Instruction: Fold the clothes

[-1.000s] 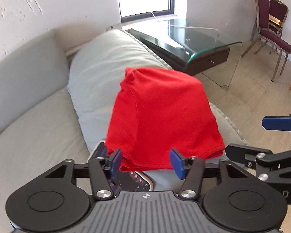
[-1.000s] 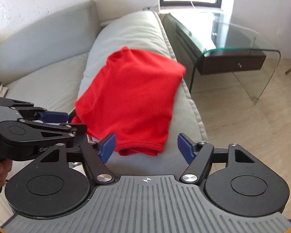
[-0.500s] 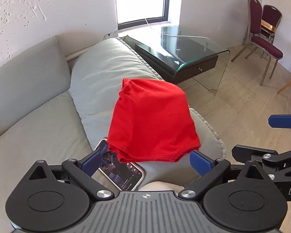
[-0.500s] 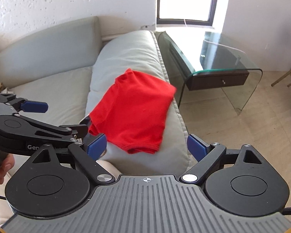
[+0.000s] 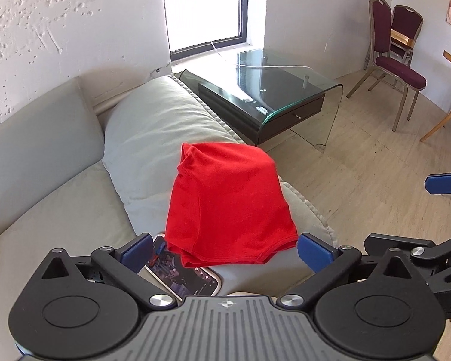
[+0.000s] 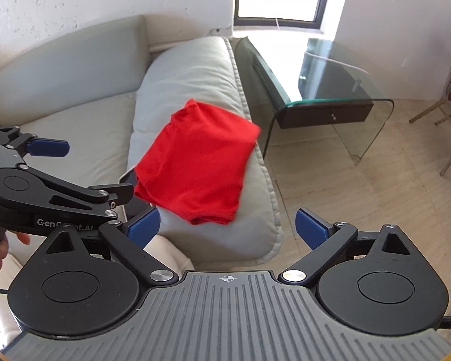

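Observation:
A folded red garment (image 5: 228, 204) lies on the grey sofa armrest cushion (image 5: 153, 132); it also shows in the right wrist view (image 6: 195, 162). My left gripper (image 5: 225, 251) is open and empty, its blue pads just short of the garment's near edge. My right gripper (image 6: 227, 228) is open and empty, held back above the armrest (image 6: 189, 72), near the garment's hem. The left gripper also shows at the left of the right wrist view (image 6: 48, 168).
A phone (image 5: 183, 267) with a lit screen lies partly under the garment's near left corner. A glass side table (image 5: 270, 90) stands beyond the armrest. Maroon chairs (image 5: 394, 66) stand far right on the wood floor. The sofa seat (image 5: 60, 210) is to the left.
Both grippers opened wide and pulled back and up from the garment. The garment stays folded on the armrest, and more of the phone shows.

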Available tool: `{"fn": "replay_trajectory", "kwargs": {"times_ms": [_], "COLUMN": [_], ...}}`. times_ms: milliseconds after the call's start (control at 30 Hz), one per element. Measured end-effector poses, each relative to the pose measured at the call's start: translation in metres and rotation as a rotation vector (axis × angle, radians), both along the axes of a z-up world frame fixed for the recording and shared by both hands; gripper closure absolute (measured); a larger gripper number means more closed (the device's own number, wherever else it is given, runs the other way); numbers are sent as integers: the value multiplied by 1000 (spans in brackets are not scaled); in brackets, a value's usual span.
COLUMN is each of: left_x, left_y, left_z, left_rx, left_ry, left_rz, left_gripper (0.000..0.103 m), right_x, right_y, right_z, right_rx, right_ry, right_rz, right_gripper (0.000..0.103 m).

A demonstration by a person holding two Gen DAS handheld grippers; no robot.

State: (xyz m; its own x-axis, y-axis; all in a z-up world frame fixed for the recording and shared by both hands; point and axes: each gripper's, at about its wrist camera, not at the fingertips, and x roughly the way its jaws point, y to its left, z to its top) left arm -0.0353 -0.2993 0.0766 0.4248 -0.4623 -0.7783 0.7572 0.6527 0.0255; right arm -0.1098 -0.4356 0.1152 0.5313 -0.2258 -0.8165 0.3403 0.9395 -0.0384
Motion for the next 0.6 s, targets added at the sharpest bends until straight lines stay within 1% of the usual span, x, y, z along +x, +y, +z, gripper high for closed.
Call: {"fn": "replay_trajectory", "kwargs": {"times_ms": [67,233,600], "left_x": [0,0,2], "left_y": [-2,-6,-16], "left_z": [1,5,11], "left_rx": [-3,-10,-20], "left_ry": [-3,-9,-21], "left_rz": [-2,-6,-13], "left_gripper": [1,1,1], "right_x": [0,0,-2], "right_y": [0,-3,-11], "right_z": [5,14,15], "right_rx": [-10,-18,-12], "right_ry": [-3,-16,-22], "right_rz": [0,-12,-31], "right_gripper": [2,1,1]}}
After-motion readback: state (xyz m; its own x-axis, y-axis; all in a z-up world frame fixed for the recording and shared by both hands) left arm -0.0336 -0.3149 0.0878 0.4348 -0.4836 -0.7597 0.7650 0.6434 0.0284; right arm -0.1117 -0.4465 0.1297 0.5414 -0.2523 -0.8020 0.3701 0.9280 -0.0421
